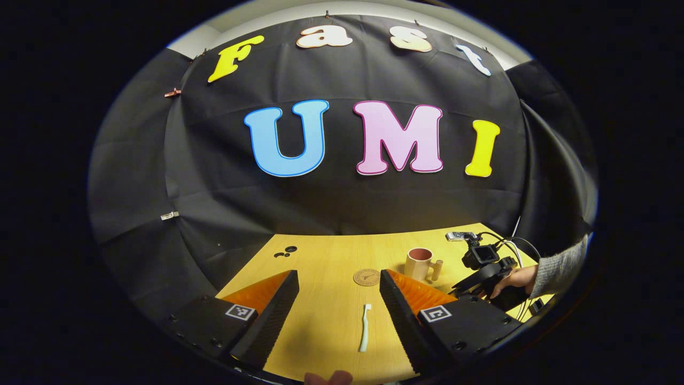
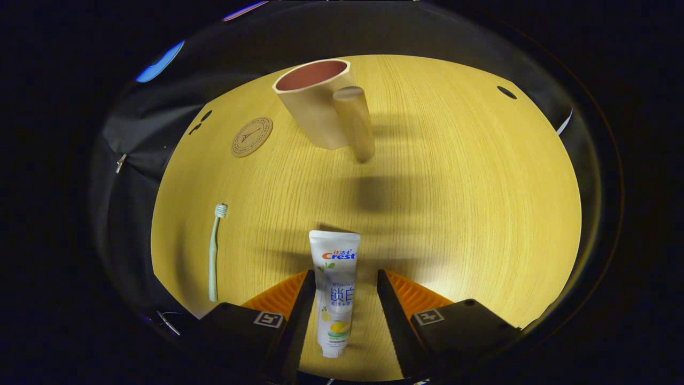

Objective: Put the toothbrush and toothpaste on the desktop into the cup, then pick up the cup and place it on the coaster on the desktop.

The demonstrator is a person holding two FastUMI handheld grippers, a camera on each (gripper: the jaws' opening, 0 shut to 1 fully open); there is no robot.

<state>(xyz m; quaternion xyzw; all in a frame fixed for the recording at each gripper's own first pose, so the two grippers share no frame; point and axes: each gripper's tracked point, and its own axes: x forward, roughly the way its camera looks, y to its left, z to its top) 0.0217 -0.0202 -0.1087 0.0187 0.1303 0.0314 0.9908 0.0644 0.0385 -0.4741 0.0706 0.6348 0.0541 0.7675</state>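
Note:
In the left gripper view a pale toothbrush (image 1: 365, 327) lies on the wooden desktop (image 1: 320, 256), between the spread fingers of my open left gripper (image 1: 339, 274). Beyond it sit the round cork coaster (image 1: 366, 277) and the beige cup (image 1: 419, 263) with its peg handle. In the right gripper view my right gripper (image 2: 344, 272) stands open, a finger on each side of the white toothpaste tube (image 2: 335, 291), which lies flat. The left finger is close against the tube and the right one stands apart. Farther off are the cup (image 2: 315, 107), the coaster (image 2: 251, 137) and the toothbrush (image 2: 215, 256).
A hand in a grey sleeve (image 1: 561, 267) holds the right gripper's body (image 1: 481, 256) with its cables at the desktop's right edge. Small dark holes (image 1: 286, 251) mark the far left of the desktop. The black cloth wall closes off the back.

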